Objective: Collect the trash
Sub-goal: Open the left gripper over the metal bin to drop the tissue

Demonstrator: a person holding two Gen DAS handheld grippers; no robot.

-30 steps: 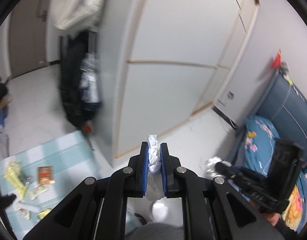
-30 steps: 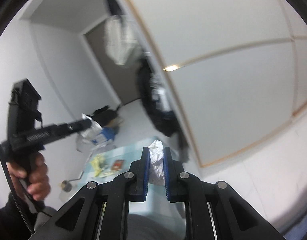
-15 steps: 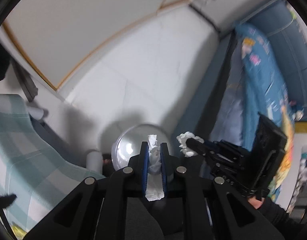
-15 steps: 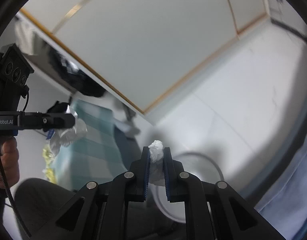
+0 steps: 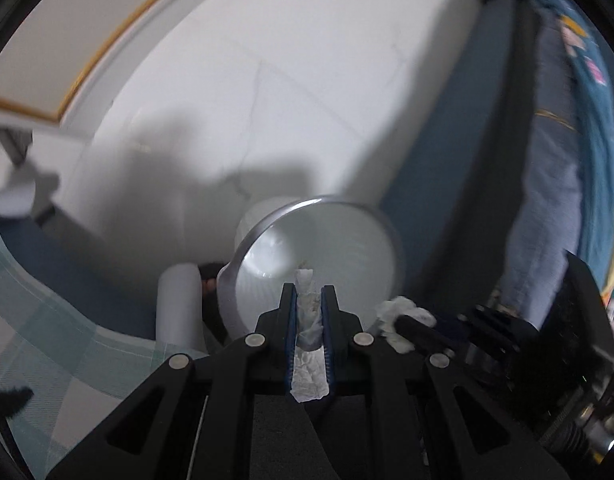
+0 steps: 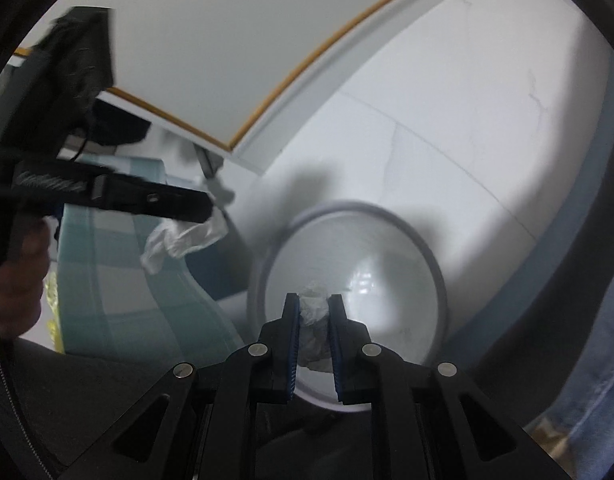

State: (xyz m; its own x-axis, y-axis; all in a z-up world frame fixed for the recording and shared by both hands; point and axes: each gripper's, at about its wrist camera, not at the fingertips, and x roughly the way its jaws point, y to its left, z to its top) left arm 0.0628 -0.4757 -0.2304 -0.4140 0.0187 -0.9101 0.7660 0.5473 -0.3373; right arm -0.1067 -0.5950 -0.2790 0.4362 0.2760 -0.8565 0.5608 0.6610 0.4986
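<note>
A round white trash bin (image 5: 339, 248) with a grey rim stands on the floor below both grippers; it also shows in the right wrist view (image 6: 387, 292). My left gripper (image 5: 308, 300) is shut on a crumpled white tissue (image 5: 307, 320) above the bin's near edge. My right gripper (image 6: 313, 308) holds a crumpled white tissue (image 6: 313, 306) over the bin's mouth, its jaws slightly parted around it. The right gripper's tissue shows in the left wrist view (image 5: 403, 312). The left gripper's tissue shows in the right wrist view (image 6: 183, 240).
A table with a pale green checked cloth (image 5: 67, 344) is at the left, with yellow wrappers (image 6: 53, 300) on it. A bed with blue bedding (image 5: 567, 160) is at the right. A white wardrobe (image 6: 227, 40) stands behind on the white tiled floor (image 5: 307, 80).
Both grippers have tilted down from facing the wardrobe and moved over the bin, each still carrying its tissue. The right gripper's jaws have parted a little.
</note>
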